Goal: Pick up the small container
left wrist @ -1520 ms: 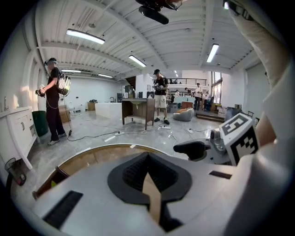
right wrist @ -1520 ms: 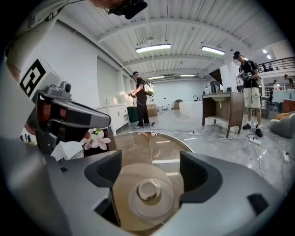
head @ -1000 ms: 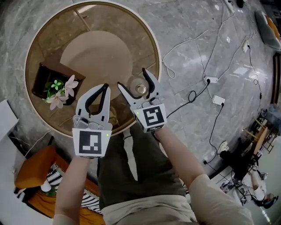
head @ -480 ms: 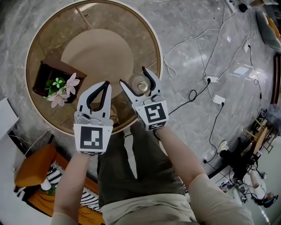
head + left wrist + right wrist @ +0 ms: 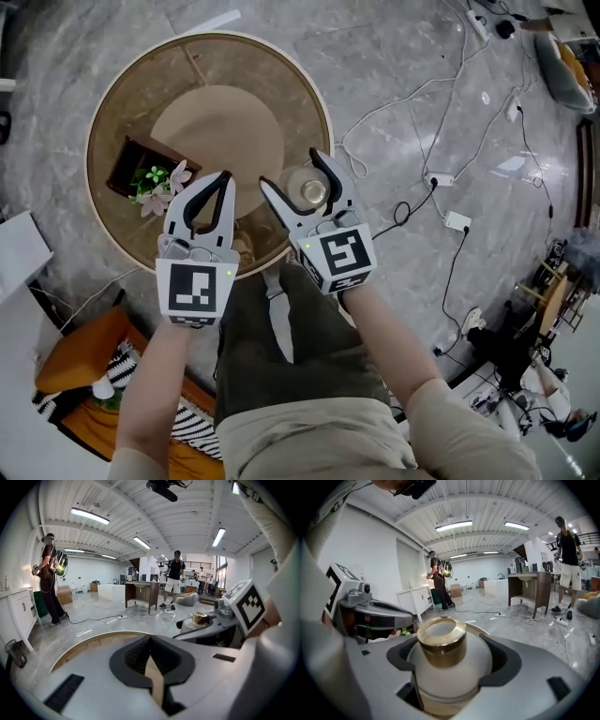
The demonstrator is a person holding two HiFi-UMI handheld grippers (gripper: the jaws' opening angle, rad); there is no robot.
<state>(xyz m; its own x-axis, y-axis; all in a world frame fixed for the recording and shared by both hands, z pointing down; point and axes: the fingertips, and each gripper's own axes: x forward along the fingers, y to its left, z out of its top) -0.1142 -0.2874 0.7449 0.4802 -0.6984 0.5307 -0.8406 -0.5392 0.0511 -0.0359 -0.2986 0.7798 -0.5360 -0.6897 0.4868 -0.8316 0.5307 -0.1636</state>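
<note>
Right tongs on the container, lift looks like the next move

Flower box sits at 8 o'clock on the round table, well apart from the work. Left gripper hangs at 6 o'clock, jaws together on nothing. Right gripper is clamped round the belly of the small container, at 4 o'clock near the table rim, gold neck standing up between the pads. Hold the squeeze steady, lift straight up and keep it upright; I'd expect the rounded body to slip if dragged sideways.
</note>
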